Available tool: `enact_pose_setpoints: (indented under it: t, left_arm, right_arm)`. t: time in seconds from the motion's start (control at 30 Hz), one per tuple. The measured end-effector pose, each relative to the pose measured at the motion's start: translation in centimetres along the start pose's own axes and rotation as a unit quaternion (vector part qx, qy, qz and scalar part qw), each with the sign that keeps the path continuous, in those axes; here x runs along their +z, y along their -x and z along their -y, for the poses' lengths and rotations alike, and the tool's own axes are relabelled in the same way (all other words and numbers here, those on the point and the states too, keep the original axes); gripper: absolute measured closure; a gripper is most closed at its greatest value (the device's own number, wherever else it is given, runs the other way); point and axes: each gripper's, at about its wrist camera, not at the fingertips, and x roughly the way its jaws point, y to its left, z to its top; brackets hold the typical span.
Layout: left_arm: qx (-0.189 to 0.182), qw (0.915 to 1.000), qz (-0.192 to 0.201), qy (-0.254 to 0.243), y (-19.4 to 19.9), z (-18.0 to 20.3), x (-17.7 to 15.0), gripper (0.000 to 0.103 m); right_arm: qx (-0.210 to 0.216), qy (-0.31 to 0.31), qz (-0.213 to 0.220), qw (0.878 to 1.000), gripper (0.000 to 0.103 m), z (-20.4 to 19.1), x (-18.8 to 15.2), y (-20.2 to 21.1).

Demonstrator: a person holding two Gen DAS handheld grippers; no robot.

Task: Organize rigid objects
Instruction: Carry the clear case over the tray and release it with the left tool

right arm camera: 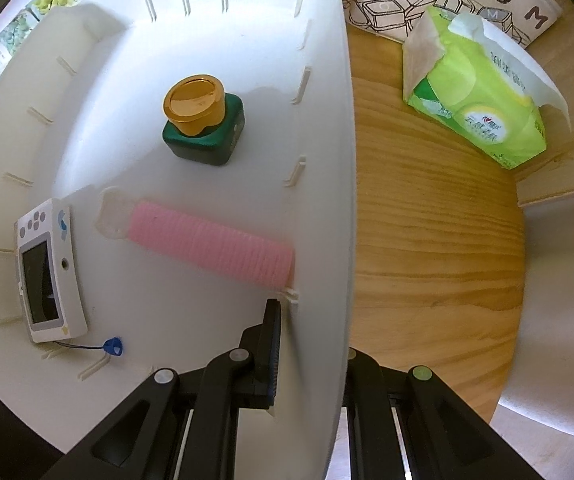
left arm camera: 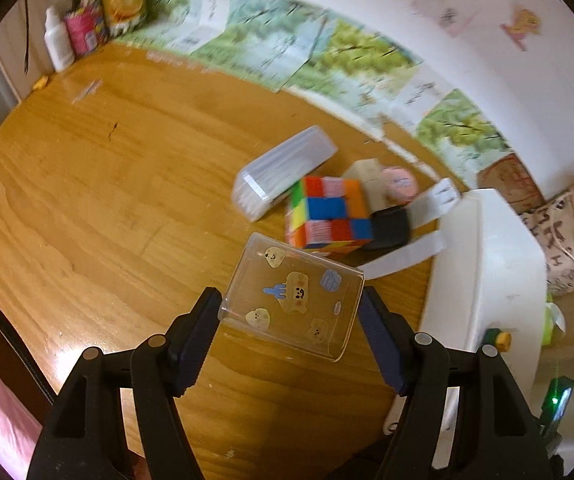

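Left wrist view: left claw [left arm camera: 291,312] stands wide, pads pressed on both sides of a clear plastic box [left arm camera: 293,300] w/ cartoon stickers, held lifted over the wooden desk [left arm camera: 107,184] at lower centre. Box is see-through, rounded corners, tilted toward upper left. Just beyond it, centre-right: Rubik's cube [left arm camera: 329,214], a black block [left arm camera: 391,226] touching its right side, a frosted plastic case [left arm camera: 283,172] at its upper left, a pink round item [left arm camera: 399,184] behind. White bin [left arm camera: 487,264] at right edge.

Right wrist view: right claw [right arm camera: 311,356] nearly closed, clamped on the white bin's wall [right arm camera: 323,200], one finger inside, other outside. Inside bin: gold-capped green bottle [right arm camera: 203,120] upper centre, pink ribbed tube [right arm camera: 215,240] centre, small white handheld device [right arm camera: 49,272] at left. Green tissue pack [right arm camera: 483,96] on desk, upper right.
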Motion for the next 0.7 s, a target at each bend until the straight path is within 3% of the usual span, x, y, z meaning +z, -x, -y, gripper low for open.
enact_pose_setpoints:
  t: [0.4,0.7]
  left_arm:
    - [-0.026,0.9958,0.043,-0.077,4.2,5.2,-0.7,0.030]
    - [-0.057,0.9842,0.052,-0.159,5.8,10.6,-1.1,0.030]
  right_arm:
    - [0.004,0.010,0.018,1.000,0.090,0.0,-0.2,1.2]
    - [0.005,0.003,0.026,1.000,0.090,0.1,-0.3,2.1]
